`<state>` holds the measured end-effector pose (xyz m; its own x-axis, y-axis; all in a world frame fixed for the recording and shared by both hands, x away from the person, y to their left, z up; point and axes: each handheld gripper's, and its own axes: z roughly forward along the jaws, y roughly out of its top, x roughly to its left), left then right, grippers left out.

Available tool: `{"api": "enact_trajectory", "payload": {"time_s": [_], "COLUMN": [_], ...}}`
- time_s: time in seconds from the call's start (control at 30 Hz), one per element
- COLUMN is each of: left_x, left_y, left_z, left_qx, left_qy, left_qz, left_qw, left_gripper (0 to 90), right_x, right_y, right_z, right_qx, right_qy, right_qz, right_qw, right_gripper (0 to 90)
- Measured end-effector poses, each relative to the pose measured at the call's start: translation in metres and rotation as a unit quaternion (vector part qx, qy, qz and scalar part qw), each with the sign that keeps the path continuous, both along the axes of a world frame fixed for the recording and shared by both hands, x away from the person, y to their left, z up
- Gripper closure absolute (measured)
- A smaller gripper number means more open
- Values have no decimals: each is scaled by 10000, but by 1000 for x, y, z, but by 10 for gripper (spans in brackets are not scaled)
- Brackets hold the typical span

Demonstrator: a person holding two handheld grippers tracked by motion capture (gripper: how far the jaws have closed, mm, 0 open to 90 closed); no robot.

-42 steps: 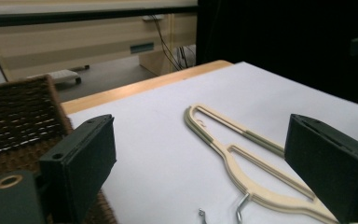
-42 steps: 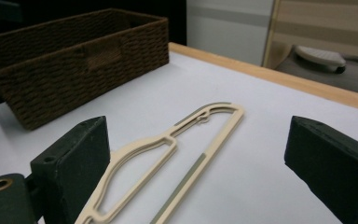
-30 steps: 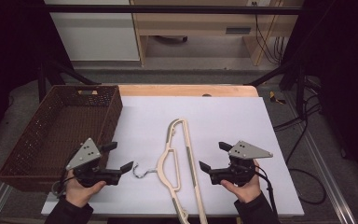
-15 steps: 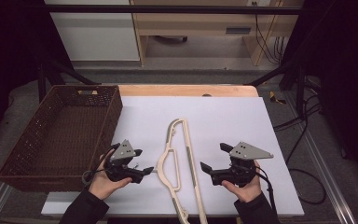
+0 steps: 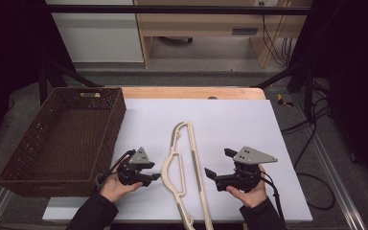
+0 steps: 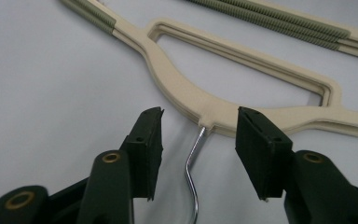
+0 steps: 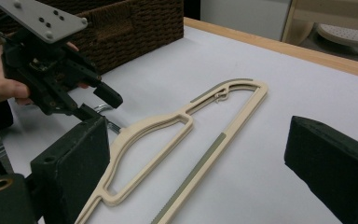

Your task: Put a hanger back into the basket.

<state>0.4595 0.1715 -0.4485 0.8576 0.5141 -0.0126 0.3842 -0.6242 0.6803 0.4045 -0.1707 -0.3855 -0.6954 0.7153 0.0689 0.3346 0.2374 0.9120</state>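
The desk (image 5: 230, 120) has a smooth white top with a pale wooden strip along its far edge. At its left end stands a rectangular basket (image 5: 62, 139) of dark brown wicker, with a handle slot cut in its far wall. Near the middle of the white surface a cream plastic hanger (image 5: 184, 167) lies flat, a slim curved frame with ribbed grey-green grip strips on its long bar and a bent wire hook (image 6: 193, 172) of shiny metal at its neck. The left tool (image 5: 146, 176) sits low at the hanger's neck; its black jaws have just been closing and stand on either side of the hook, not yet touching it. The right tool (image 5: 215, 168), matte black with a grey plate, rests just beside the hanger, jaws wide apart with nothing gripped.
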Motion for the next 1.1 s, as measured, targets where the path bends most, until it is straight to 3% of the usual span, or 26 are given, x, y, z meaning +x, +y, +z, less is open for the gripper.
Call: {"api": "enact_trajectory", "payload": {"time_s": [0.37,0.83,1.1], "left_x": [8,10,10], "left_y": [-2,1,2], "left_z": [-15,-18,-17], "left_qx": [286,267,298], "left_qy": [146,246,249], "left_qz": [-199,-381,-445], "left_qw": [9993,9986,9983], "left_gripper": [679,800,818], "right_x": [1,2,2], "right_y": [3,5,6], "right_z": [-3,-5,-7], "right_qx": [-58,-88,-126], "right_qy": [62,88,116], "right_qz": [65,78,102], "right_qw": [9999,9999,9998], "right_gripper": [69,69,69]}}
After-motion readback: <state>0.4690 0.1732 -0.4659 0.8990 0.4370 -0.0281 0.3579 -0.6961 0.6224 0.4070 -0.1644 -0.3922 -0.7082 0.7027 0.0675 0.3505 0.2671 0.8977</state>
